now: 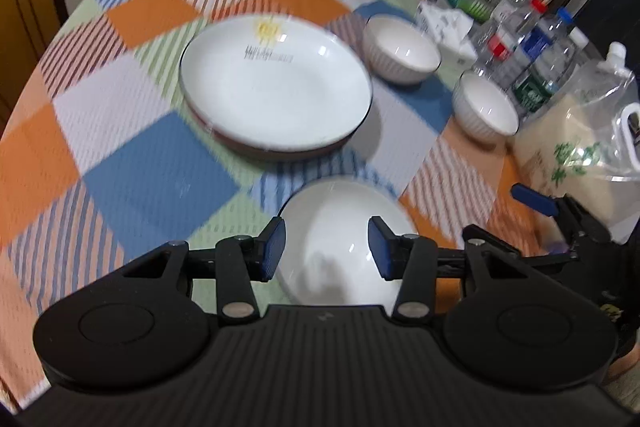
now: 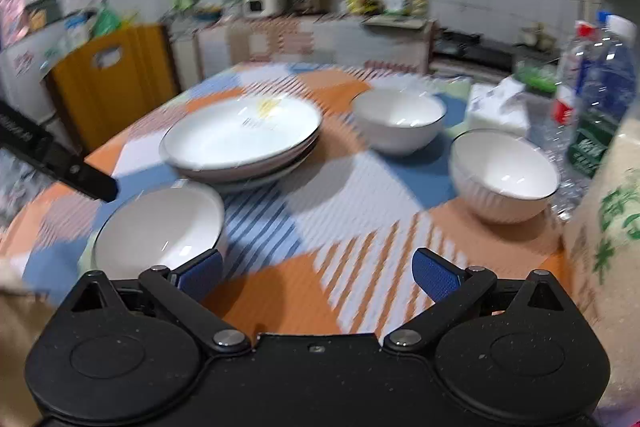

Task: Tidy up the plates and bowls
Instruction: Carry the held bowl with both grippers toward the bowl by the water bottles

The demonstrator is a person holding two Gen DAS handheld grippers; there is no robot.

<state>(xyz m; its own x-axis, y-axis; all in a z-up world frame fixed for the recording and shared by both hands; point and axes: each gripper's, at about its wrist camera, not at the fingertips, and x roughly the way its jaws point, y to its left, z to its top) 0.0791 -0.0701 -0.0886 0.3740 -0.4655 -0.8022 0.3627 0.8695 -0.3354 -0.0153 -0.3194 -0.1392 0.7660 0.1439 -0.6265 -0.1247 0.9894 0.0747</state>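
Plates (image 1: 276, 87), white and dark-rimmed, sit stacked on tablecloth (image 1: 132, 131).

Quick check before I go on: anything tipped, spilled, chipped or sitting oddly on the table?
Nothing spilled or visibly broken, though both views are blurred. The plate stack sits level. The three bowls are upright but scattered: the near bowl under the left gripper, two others by the bottles. Not yet nested.
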